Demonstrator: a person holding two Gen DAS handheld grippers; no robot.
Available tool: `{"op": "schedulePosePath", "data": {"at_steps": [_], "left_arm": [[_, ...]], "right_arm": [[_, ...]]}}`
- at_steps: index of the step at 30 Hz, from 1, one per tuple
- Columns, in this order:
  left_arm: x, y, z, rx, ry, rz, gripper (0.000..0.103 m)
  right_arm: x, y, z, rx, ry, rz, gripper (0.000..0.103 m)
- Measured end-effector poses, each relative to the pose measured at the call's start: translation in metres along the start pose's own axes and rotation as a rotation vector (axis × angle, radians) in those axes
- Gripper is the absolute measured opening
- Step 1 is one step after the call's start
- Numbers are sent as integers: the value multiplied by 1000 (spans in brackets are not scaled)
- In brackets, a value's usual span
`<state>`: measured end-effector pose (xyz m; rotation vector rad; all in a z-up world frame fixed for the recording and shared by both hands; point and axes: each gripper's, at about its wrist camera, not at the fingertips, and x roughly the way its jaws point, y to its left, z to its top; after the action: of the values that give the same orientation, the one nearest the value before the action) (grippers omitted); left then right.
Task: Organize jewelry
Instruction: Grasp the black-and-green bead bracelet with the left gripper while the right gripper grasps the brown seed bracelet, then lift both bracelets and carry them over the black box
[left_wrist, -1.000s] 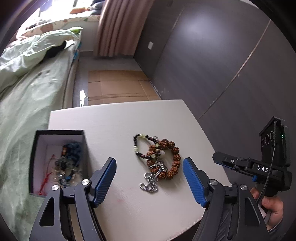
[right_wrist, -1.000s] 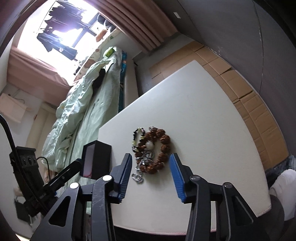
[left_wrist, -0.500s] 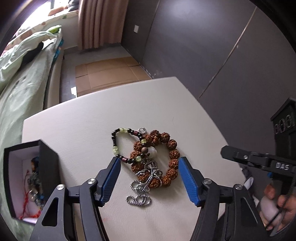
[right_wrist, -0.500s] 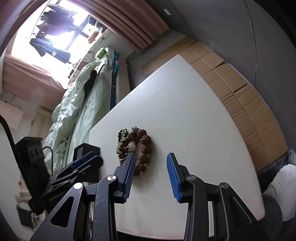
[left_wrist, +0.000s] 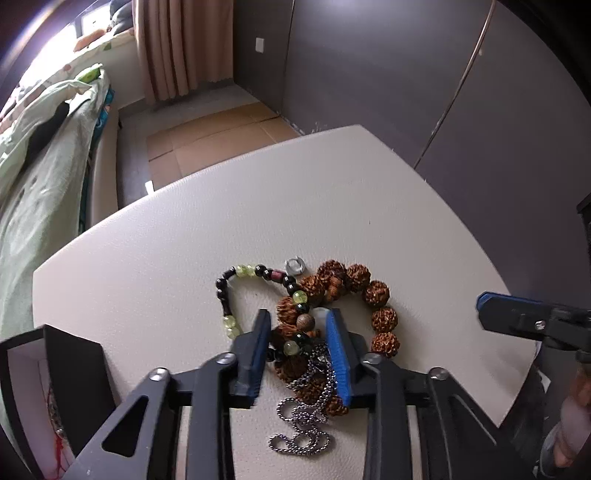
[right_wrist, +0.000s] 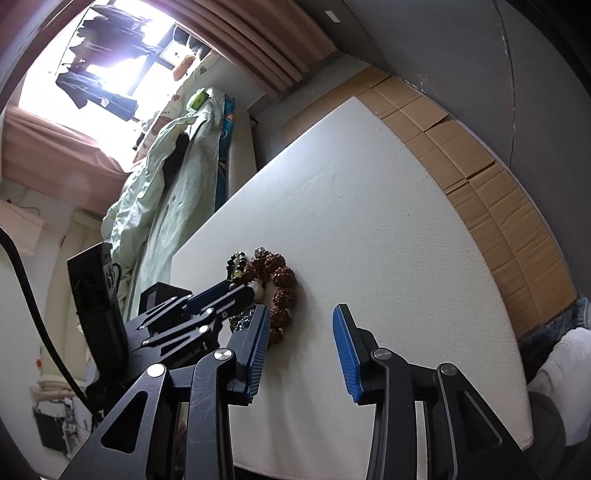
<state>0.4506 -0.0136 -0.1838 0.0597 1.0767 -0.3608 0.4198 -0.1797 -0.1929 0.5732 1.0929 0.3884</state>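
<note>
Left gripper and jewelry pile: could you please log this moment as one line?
left gripper: closing around jewelry pile | right gripper: open, idle | box: open | table

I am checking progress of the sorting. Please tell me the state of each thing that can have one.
Left claw: closing around the jewelry pile, grip unclear.
Right claw: open, empty.
Black box: open, jewelry inside.
Brown bead bracelet: on table, tangled.
Silver chain: on table, tangled.

Each tool (left_wrist: 300, 345) is black, silver-screwed, with ribbed blue pads (right_wrist: 345, 356).
</note>
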Motion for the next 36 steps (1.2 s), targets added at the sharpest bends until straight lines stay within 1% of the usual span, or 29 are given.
{"op": "schedulePosePath", "data": {"at_steps": [1,3,4,6,9,14,18,19,23,25,26,28,29,30,32,36], "left_arm": [[-5,4,0,-7,-7,1,10],[-13,11,0,-39,-18,-45,10],[-17,14,0,-46,-23,-53,10],[-25,18,0,-53,-36,-46,10],[-36,24,0,-79,-55,-65,10],[-58,36,-4,-113,-91,-63,10],[-77,45,-7,-142,-123,-62,10],[-82,47,-9,-146,-132,-60,10],[-98,52,-13,-160,-159,-51,10],[-106,56,-16,-171,-173,-44,10],[-109,59,-17,-178,-179,-42,10],[-115,64,-18,-190,-189,-36,10],[-120,67,-20,-199,-197,-34,10],[-123,69,-21,-204,-203,-32,10],[-130,73,-24,-211,-216,-23,10],[-143,81,-29,-232,-239,-14,10]], "right_arm": [[2,1,0,-3,3,0,38],[4,3,1,-10,7,-3,38],[7,5,2,-15,11,-4,38],[12,9,4,-29,18,-10,38],[23,17,9,-59,40,-27,38],[44,34,17,-133,79,-81,38],[58,49,21,-208,108,-149,38],[62,54,22,-234,115,-184,38],[78,66,24,-307,152,-266,38],[89,72,23,-357,175,-331,38],[91,76,22,-388,169,-355,38],[98,83,19,-449,177,-414,32],[101,86,18,-480,175,-450,20],[102,87,17,-496,180,-458,20],[99,88,18,-493,187,-429,20],[68,105,21,-498,112,-339,20]]}}
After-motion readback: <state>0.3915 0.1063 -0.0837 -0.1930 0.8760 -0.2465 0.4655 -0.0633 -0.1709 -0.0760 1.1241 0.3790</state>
